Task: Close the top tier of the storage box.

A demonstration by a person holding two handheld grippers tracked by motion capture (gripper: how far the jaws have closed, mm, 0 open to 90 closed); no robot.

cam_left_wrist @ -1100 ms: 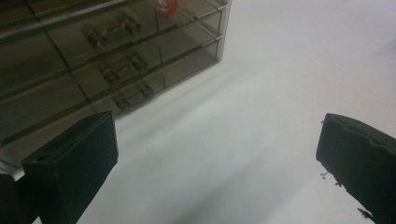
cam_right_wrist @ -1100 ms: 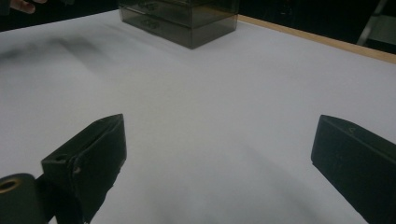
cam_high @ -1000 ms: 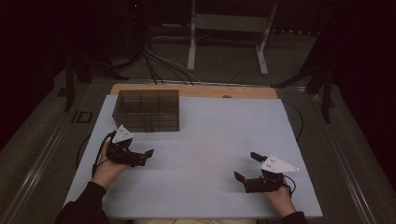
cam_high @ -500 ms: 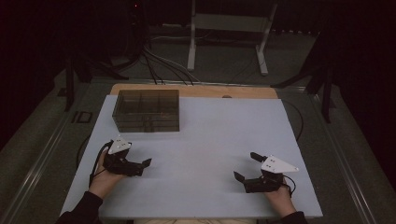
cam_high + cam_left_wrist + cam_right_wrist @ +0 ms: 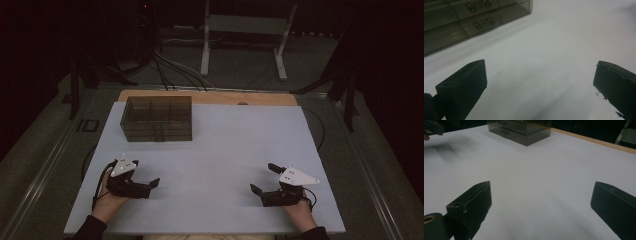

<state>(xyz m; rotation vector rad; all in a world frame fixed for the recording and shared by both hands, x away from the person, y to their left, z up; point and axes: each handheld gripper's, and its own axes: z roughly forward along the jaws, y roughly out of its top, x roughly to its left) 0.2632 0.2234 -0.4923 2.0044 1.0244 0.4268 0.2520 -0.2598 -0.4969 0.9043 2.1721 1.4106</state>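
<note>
From the high view, my left gripper (image 5: 145,183) rests low on the near left of the white table (image 5: 240,145), jaws spread and holding nothing; a second ago it sat closer to the smoky drawer box (image 5: 157,118), so I have drawn it back toward me and the box is untouched; my right gripper (image 5: 264,181) lies at the near right, where it was before, jaws likewise apart and empty; the box stands at the far left of the sheet, well apart from both.

In the left gripper view, my two black jaws stand wide with bare white surface between them; the drawer box (image 5: 471,20) fills the upper left corner, its drawer fronts toward me, and I think I see small handles on them, though the blur makes that uncertain.

In the right gripper view, the jaws are again wide and empty; the box (image 5: 520,128) sits far off at the top, and my left gripper (image 5: 432,127) shows at the upper left corner.

I judge this a rest or reset; any work on the drawers has yet to start.
</note>
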